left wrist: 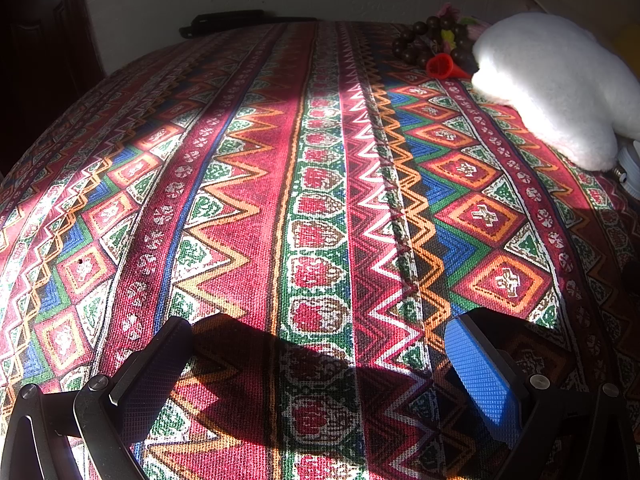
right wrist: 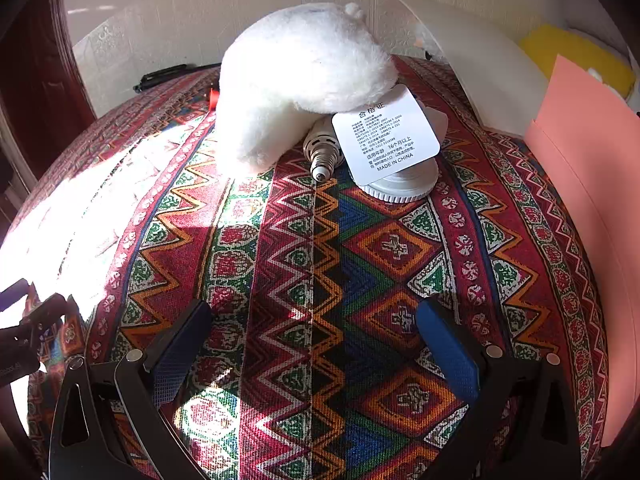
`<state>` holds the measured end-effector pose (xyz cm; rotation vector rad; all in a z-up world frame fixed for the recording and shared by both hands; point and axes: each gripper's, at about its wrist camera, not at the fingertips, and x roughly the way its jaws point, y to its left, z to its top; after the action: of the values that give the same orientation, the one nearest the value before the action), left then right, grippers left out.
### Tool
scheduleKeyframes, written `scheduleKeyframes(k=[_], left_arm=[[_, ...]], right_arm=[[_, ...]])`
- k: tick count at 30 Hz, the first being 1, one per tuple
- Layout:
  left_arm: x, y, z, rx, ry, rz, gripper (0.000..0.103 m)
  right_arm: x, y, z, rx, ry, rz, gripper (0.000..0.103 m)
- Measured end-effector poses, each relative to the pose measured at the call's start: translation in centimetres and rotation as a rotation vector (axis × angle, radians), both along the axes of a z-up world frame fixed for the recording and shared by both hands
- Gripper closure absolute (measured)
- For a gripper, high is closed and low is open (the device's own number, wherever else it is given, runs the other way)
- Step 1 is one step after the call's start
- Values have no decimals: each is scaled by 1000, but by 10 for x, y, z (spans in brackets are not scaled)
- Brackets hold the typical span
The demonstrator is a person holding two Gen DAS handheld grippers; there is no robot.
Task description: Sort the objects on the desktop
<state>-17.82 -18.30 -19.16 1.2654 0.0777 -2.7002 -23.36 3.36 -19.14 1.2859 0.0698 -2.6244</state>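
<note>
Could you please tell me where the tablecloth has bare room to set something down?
The patterned tablecloth lies bare between the open left tongs and the black case at the far edge. It is crowded by the white plush toy, where the light bulb, white lid and dark beads cluster.

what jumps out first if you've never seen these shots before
The loud red zigzag-and-diamond tablecloth fills both views, striped with hard sunlight. At its far side lies a fluffy white plush toy, its paper tag draped over a light bulb beside it. Both grippers, left and right, hover open and empty.
</note>
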Motion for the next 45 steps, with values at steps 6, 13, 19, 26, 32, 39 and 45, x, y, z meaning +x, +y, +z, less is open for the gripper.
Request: scheduleKeyframes(k=[6,13,19,26,32,39,45], left_arm=[[0,0,0,0,0,0,0],[0,0,1,0,0,0,0],[0,1,1,0,0,0,0],[0,1,1,0,0,0,0],[0,1,1,0,0,0,0],[0,1,0,1,1,1,0],[1,0,-2,0,1,1,0]], right_arm=[[0,0,0,0,0,0,0],[0,-1,0,0,0,0,0],[0,-1,0,0,0,0,0],[1,0,0,0,0,0,0],[1,0,0,0,0,0,0],[1,1,0,0,0,0,0],[-1,0,1,21,-7,-1,0]])
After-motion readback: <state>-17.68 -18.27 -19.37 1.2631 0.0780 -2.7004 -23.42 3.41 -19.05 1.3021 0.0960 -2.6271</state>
